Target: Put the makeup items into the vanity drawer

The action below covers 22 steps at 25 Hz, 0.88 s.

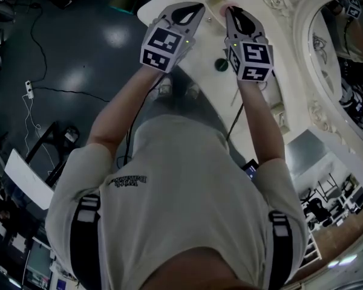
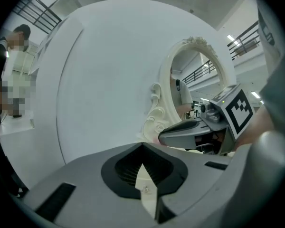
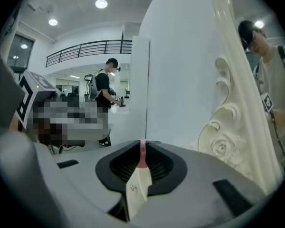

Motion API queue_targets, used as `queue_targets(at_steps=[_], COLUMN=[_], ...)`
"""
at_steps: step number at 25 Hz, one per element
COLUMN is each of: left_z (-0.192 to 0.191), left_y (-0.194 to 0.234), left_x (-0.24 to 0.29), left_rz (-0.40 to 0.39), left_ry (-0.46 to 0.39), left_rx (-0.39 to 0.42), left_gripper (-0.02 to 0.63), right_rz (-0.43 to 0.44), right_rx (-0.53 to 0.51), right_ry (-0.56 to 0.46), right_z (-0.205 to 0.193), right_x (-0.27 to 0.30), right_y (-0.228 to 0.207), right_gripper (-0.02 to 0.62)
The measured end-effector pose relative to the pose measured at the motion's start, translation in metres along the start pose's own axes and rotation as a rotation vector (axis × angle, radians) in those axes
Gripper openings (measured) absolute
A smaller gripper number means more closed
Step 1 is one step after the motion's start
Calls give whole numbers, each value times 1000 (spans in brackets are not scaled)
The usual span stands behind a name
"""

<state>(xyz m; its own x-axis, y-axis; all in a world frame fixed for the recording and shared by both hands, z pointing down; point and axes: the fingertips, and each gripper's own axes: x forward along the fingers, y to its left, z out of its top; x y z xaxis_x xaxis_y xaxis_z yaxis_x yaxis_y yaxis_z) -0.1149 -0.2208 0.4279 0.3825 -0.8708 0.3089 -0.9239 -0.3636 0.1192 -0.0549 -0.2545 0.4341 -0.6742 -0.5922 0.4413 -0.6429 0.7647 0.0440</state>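
Vanity top (image 1: 207,44), both arms stretched toward it, left tool (image 1: 199,6) closed, right tool (image 1: 229,10) barely parted

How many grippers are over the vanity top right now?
2. The left gripper has its tip over the vanity top's rounded end; the right gripper is beside it, nearer the mirror. None appears hidden.

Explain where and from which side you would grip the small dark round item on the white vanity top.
Grip the small dark round item across its curved sides, coming down from above. From overhead it shows a round outline, sitting on the white vanity top with bare surface beside it, so jaws could probably straddle it. Its height cannot be judged.
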Motion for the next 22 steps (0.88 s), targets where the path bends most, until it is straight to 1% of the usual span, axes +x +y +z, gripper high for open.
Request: queue_targets(at_steps=[3, 6, 10, 14, 16, 19, 22], left_z=[-23, -44, -71, -95, -103, -112, -117], left_y=[7, 11, 12, 12, 12, 13, 12], left_x=[20, 33, 49, 56, 57, 60, 62], left_rz=[-15, -36, -53, -65, -68, -72, -76], left_ry=[50, 88, 136, 184, 201, 221, 231], left_rx=[5, -10, -34, -37, -42, -48, -45], left_gripper=[14, 14, 14, 14, 14, 14, 14], right_rz=[-3, -13, -36, -64, -83, -110, -119], right_rx=[60, 101, 154, 203, 240, 257, 267], right_ry=[59, 110, 172, 229, 248, 266, 266], right_z=[-26, -50, -76, -99, -107, -113, -117], right_x=[24, 43, 57, 69, 73, 76, 77], right_y=[-4, -5, -12, -16, -20, -25, -27], right_gripper=[38, 40, 40, 40, 40, 44, 74])
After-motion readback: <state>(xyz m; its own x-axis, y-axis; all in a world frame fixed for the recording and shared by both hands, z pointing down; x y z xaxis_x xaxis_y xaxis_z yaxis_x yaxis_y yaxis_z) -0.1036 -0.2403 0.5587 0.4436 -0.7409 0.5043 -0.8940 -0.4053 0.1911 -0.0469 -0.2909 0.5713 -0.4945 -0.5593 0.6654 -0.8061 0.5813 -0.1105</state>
